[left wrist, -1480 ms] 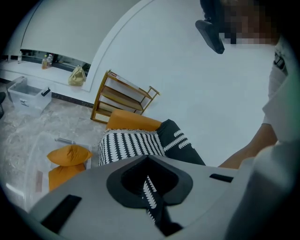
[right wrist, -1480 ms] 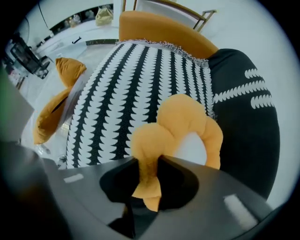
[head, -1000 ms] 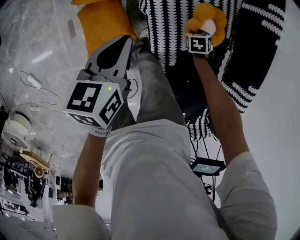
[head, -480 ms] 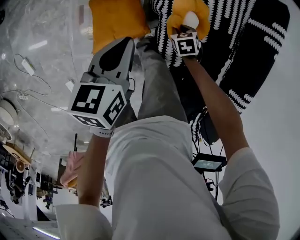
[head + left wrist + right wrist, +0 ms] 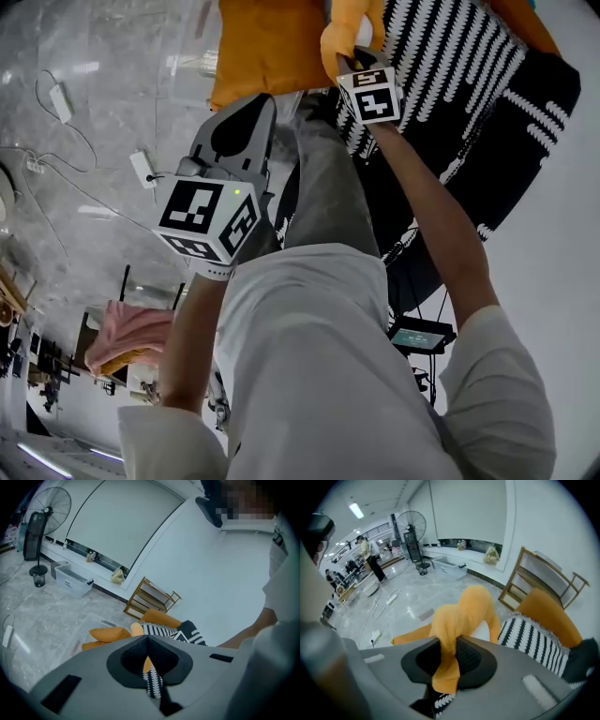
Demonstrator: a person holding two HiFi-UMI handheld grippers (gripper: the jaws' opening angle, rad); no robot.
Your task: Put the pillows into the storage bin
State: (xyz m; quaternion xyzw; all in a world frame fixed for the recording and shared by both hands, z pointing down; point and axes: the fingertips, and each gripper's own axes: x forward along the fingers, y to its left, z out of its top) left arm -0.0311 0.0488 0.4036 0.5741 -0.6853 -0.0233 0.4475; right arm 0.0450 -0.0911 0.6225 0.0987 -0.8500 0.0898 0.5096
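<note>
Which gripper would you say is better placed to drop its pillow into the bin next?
Right, probably. The right gripper is shut on the orange pillow and held out beside the clear bin, where another orange pillow lies. The left gripper, pinching the black-and-white pillow, hangs back nearer the body.

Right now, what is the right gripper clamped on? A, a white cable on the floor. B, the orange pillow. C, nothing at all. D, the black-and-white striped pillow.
B: in the right gripper view, the right gripper has its jaws pressed on a bunched fold of the orange pillow, while the striped pillow lies off to the side, untouched by the jaws.
</note>
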